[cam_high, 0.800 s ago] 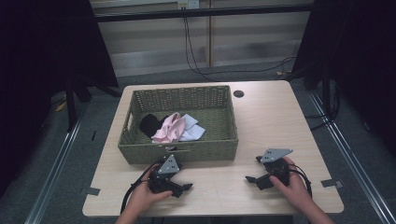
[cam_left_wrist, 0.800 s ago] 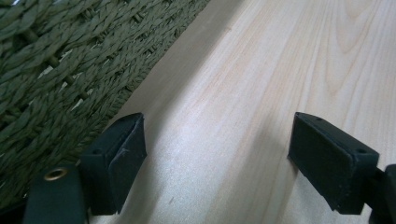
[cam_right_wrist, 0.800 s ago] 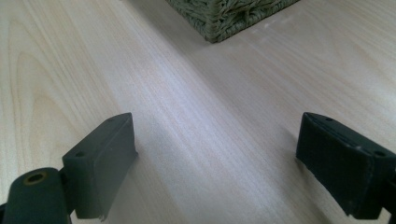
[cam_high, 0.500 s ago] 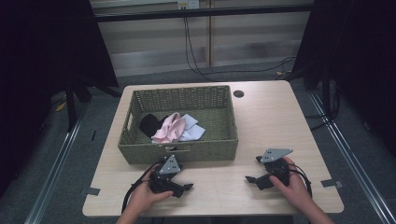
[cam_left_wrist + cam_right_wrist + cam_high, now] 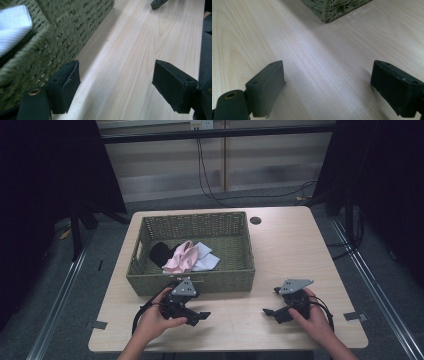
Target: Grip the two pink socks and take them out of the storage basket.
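Your left tool [image 5: 199, 316] rests on the desk [image 5: 280, 245] at about 7 o'clock, just in front of the basket [image 5: 235, 281], held by your left hand [image 5: 155, 320]. Its jaws stand wide apart with nothing between them; in the left gripper view [image 5: 116, 85] bare wood shows in the gap, and the basket wall [image 5: 50, 50] runs along the left jaw, close beside it. A white cloth [image 5: 12, 27] shows over the rim at 10 o'clock in that view.

Your right tool [image 5: 270, 311] lies at about 5 o'clock on the desk, in your right hand [image 5: 312, 320], well apart from the left one. It too is released: the right gripper view [image 5: 327, 82] has both jaws spread over bare wood, with a basket corner [image 5: 332, 10] at 12 o'clock.

The basket sits left of the desk's middle. Inside it, toward its left half, lie a black cloth [image 5: 161, 253], a pink cloth [image 5: 180, 258] and the white cloth [image 5: 206, 260], bunched together and touching. A dark round hole [image 5: 256, 220] marks the desk at 1 o'clock, just beyond the basket's far right corner.
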The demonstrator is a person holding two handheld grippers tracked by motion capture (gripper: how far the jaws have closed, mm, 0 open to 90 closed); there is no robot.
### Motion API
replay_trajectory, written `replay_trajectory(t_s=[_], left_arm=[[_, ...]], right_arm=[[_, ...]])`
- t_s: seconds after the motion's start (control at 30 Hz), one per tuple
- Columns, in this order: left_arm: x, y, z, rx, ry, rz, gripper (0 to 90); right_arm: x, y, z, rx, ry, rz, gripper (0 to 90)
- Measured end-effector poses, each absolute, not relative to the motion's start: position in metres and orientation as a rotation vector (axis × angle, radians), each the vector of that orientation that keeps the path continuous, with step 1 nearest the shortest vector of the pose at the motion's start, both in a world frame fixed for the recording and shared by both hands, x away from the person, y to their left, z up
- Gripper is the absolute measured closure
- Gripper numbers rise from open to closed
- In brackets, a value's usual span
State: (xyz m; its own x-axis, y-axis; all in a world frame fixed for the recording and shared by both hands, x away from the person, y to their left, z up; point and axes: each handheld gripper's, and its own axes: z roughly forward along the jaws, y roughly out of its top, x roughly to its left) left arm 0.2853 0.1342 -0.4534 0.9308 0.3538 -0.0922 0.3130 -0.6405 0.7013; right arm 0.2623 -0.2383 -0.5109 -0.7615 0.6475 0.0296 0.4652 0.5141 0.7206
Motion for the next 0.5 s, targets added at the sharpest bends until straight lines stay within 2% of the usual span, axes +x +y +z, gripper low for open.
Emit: replay_trajectory(t_s=[0.5], left_arm=[[0.297,0.136,-0.405,2.331,0.474,0.047,21.9]], right_arm=[[0.262,-0.238,-0.511,0.942,2.514,1.086,11.0]])
